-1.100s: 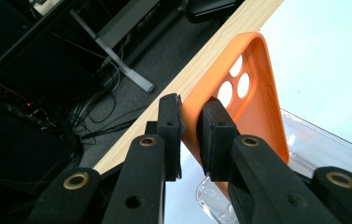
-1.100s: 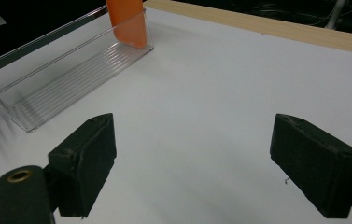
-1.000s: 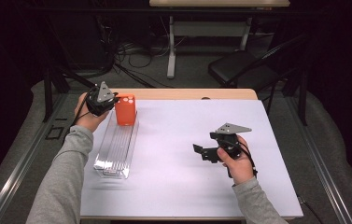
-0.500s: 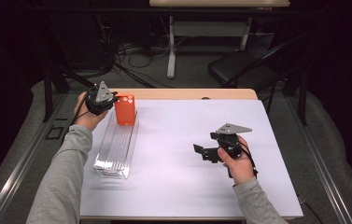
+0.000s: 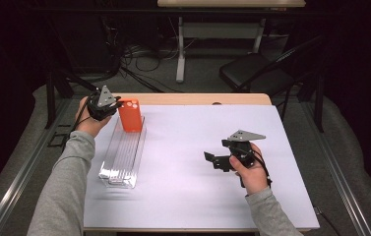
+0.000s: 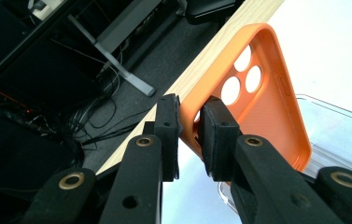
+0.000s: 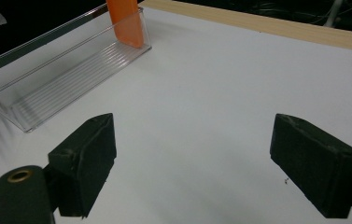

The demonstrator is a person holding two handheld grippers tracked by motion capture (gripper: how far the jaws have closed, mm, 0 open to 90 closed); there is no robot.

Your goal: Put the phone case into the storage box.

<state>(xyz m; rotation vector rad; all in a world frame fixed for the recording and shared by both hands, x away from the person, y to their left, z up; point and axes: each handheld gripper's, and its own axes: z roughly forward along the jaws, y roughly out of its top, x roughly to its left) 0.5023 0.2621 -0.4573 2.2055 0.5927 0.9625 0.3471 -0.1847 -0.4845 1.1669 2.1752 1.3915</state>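
An orange phone case [image 5: 130,114] stands upright at the far end of a clear plastic tray [image 5: 124,157]. My left gripper [image 5: 116,104] is shut on the case's upper left rim. In the left gripper view the two pads [image 6: 213,135] pinch the edge of the case [image 6: 267,93] just beside its camera holes, above the tray [image 6: 341,135]. My right gripper [image 5: 212,160] hovers over the white table top at the right, open with nothing between its jaws [image 7: 192,154]. From there the case [image 7: 126,21] shows rising out of the tray [image 7: 47,84].
The white mat [image 5: 198,196] covers most of the wooden table [image 5: 198,99]. Beyond the far edge are a dark chair [image 5: 257,71], a desk leg [image 5: 179,54] and loose cables [image 5: 134,54] on the floor. A metal rail [image 5: 20,167] runs along the left side.
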